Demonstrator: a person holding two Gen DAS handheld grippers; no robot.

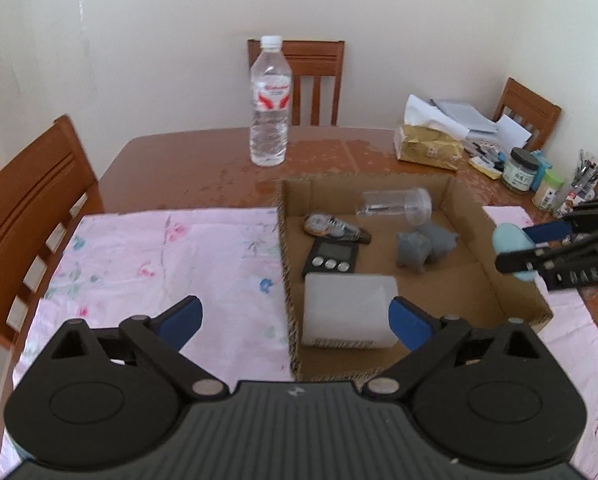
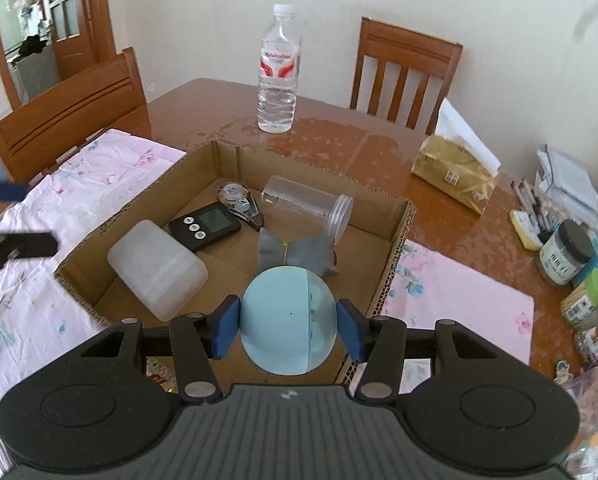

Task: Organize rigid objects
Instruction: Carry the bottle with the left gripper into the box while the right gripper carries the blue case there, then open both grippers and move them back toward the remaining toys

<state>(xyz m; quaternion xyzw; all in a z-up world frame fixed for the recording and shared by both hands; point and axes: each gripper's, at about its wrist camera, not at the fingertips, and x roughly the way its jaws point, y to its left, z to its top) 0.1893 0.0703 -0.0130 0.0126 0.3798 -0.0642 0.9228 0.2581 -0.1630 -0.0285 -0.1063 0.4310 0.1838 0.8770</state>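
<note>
The right gripper [image 2: 289, 326] pinches a pale blue, egg-shaped plastic ball [image 2: 287, 320] between its blue pads, one pad on each flank, and holds it above the near edge of the shallow brown cardboard box [image 2: 397, 236]. Judging by this, the step in hand is setting the ball down inside the box. To do it well, the ball should probably go past the near wall and come low over the bare floor at the box's near side, clear of the frosted white plastic container [image 2: 157, 270] lying at the box's left and the grey toy animal figures [image 2: 299, 252] near its middle, before the pads part; being round, it may roll if let go from high up. The gripper tilts steeply down towards the box.

The left gripper [image 1: 295, 324] is spread wide and grips nothing; it straddles the box's left wall, one pad over the pink floral cloth [image 1: 139, 264] outside the box, the other beside the white container.
</note>
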